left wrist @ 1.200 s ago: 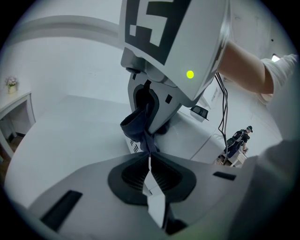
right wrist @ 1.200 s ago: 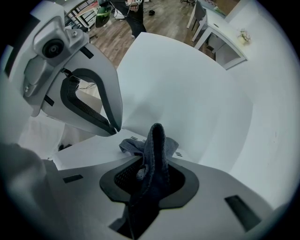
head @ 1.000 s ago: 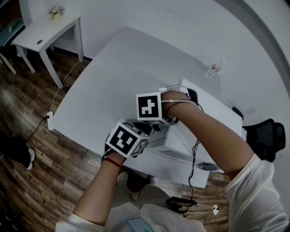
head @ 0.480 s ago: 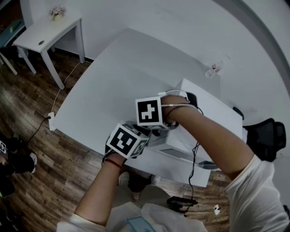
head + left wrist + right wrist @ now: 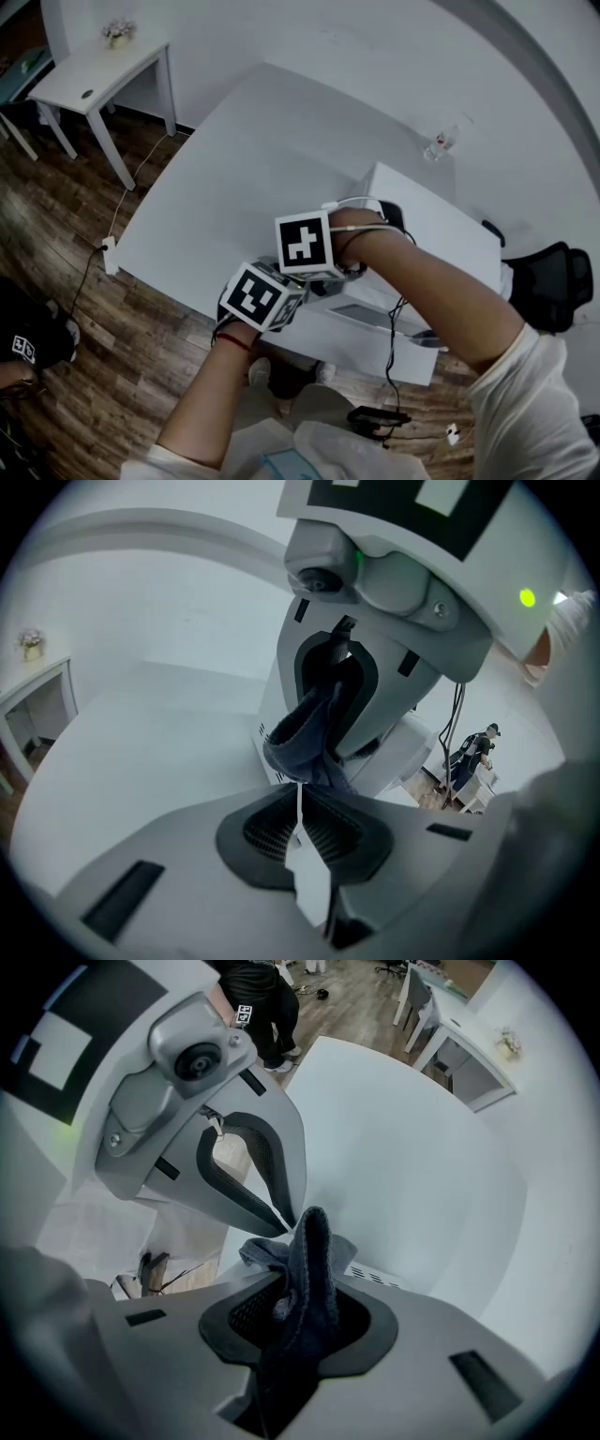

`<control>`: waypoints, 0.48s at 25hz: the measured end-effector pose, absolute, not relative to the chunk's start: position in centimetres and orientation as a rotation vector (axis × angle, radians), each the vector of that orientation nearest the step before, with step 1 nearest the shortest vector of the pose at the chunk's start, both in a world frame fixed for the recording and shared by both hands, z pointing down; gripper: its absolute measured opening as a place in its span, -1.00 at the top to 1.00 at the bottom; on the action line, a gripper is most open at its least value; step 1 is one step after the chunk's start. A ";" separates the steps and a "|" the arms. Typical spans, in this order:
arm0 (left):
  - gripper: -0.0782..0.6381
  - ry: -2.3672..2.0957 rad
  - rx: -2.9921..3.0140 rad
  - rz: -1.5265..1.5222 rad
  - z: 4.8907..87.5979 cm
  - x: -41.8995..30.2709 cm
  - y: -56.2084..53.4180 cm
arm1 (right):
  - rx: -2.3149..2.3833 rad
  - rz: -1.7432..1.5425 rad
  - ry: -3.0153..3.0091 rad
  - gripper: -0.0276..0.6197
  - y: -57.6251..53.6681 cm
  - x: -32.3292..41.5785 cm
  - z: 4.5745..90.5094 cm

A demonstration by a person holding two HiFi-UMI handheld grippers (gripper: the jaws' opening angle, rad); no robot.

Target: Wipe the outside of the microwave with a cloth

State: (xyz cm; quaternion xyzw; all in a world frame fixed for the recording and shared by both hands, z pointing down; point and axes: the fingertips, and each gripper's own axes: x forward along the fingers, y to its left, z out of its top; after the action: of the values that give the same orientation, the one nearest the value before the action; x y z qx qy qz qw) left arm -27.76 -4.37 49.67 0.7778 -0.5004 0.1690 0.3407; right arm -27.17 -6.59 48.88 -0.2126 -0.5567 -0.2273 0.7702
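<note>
A white microwave [image 5: 431,234] stands on the white table [image 5: 234,178]. Both grippers meet at its near left corner, their marker cubes side by side. My right gripper [image 5: 295,1288] is shut on a dark grey cloth [image 5: 309,1260], which bunches up out of its jaws. The left gripper view shows that cloth [image 5: 305,738] hanging from the right gripper [image 5: 328,705]. My left gripper [image 5: 300,803] is closed tip to tip on a white tag that trails from the cloth's lower edge. In the right gripper view the left gripper [image 5: 286,1218] touches the cloth's top. Microwave vents [image 5: 380,1277] show just behind.
A water bottle [image 5: 441,145] stands at the table's far side. A small white side table [image 5: 94,70] is at the top left and a black chair [image 5: 553,281] at the right. Cables [image 5: 398,337] hang off the front edge. A person [image 5: 23,347] stands at the lower left.
Both grippers have drifted slightly down and left together beside the microwave's corner. The person at the lower left has come closer into view.
</note>
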 end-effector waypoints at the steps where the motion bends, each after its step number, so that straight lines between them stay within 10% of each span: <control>1: 0.75 -1.302 2.024 0.441 49.7 -27.7 -4.2 | -0.465 -0.488 -1.210 0.59 -6.3 -27.1 48.8; 12: 0.75 -1.309 2.035 0.472 49.2 -27.8 -2.4 | -0.517 -0.457 -1.276 0.59 -2.6 -26.9 48.3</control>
State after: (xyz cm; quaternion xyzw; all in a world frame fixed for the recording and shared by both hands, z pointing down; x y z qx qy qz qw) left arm -27.83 -2.40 49.19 0.7789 -0.5007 0.1805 0.3318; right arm -26.86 -2.61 48.25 -0.2366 -0.5835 -0.2089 0.7482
